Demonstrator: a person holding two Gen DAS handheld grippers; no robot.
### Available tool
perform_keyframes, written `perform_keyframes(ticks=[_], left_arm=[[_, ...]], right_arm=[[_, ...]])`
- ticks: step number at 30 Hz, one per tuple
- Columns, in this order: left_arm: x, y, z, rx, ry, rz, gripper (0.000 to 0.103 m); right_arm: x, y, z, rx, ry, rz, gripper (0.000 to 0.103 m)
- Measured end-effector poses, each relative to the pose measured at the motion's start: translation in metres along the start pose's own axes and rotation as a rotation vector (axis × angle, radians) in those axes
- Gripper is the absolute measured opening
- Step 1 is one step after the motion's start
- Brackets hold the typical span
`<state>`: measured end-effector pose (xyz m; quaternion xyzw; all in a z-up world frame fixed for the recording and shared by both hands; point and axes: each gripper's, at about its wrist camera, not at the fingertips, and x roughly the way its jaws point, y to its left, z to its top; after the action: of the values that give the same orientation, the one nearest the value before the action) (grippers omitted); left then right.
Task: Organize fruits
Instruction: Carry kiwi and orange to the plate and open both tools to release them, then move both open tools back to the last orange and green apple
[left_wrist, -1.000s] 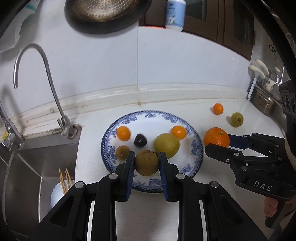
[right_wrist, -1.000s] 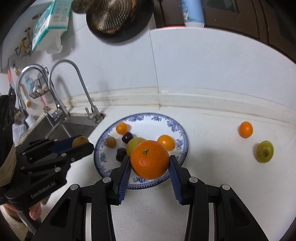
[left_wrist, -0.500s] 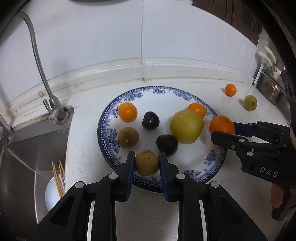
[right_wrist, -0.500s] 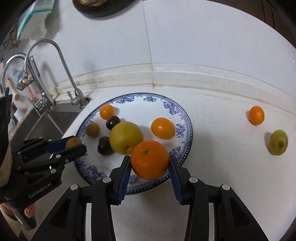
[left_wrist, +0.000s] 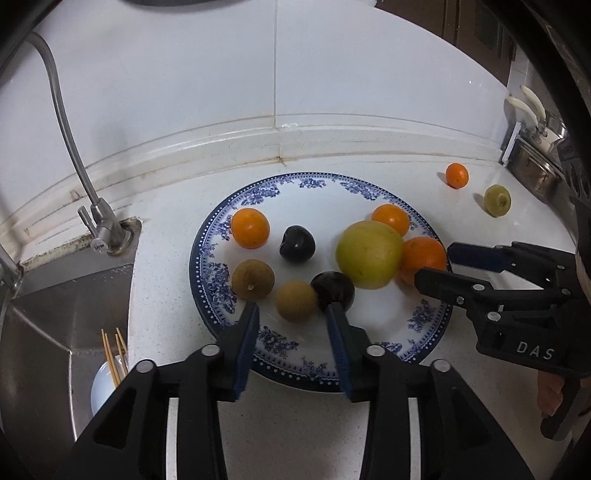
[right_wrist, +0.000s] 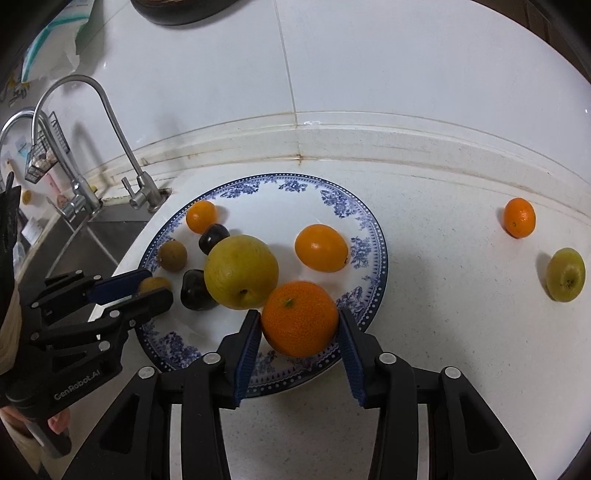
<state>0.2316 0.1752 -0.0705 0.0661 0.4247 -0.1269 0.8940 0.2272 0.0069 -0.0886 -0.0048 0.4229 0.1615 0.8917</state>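
Note:
A blue-and-white plate (left_wrist: 255, 195) on the white counter holds a large yellow-green fruit (left_wrist: 369, 254), dark plums, small oranges and brown fruits. One round brown fruit (left_wrist: 296, 300) rests on the plate between the jaws of my left gripper (left_wrist: 291, 312). Those jaws are opening, with gaps on both sides of the fruit. My right gripper (right_wrist: 299, 317) is opening around a large orange (right_wrist: 299, 325) that sits on the plate's near right part, its pads just off the peel. Each gripper shows in the other's view: the right gripper (left_wrist: 432, 264) and the left gripper (right_wrist: 159, 285).
A small orange (right_wrist: 520, 217) and a green fruit (right_wrist: 565, 274) lie on the counter right of the plate. A steel sink (left_wrist: 55, 314) with a faucet (left_wrist: 99, 236) and a cup of chopsticks (left_wrist: 110, 369) is at left. A metal pot (left_wrist: 535, 173) stands far right, and the tiled wall is behind.
Both grippers came down onto the plate with their fruit. Their jaws then spread, leaving the brown fruit and the large orange resting on the plate.

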Motion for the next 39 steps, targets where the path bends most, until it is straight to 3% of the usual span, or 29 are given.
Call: perform_keyframes(ticks=[13,16,25,28,32,39], left_arm=[[-0.054,-0.022,0.005,0.008,-0.092,-0.007,0.052],[-0.066,-0.03,0.009,0.025,-0.119,-0.017,0.054],[-0.084,-0.06,0.026,0.103,-0.187,-0.06,0.062],[-0.085,-0.07,0.034,0.133,-0.199,-0.08,0.064],[-0.085,-0.086,0.047,0.183,-0.216,-0.104,0.067],[-0.079,-0.108,0.071,0.274,-0.246,-0.121,0.081]], right_arm=[[-0.052,-0.004,-0.006,0.046,-0.091,-0.029,0.056],[-0.067,-0.007,-0.008,0.069,-0.114,-0.042,0.062],[-0.113,-0.025,-0.013,0.109,-0.194,-0.161,0.063],[-0.124,-0.033,-0.013,0.137,-0.218,-0.198,0.07],[-0.141,-0.044,-0.013,0.169,-0.256,-0.265,0.071],[-0.158,-0.067,-0.01,0.247,-0.283,-0.346,0.071]])
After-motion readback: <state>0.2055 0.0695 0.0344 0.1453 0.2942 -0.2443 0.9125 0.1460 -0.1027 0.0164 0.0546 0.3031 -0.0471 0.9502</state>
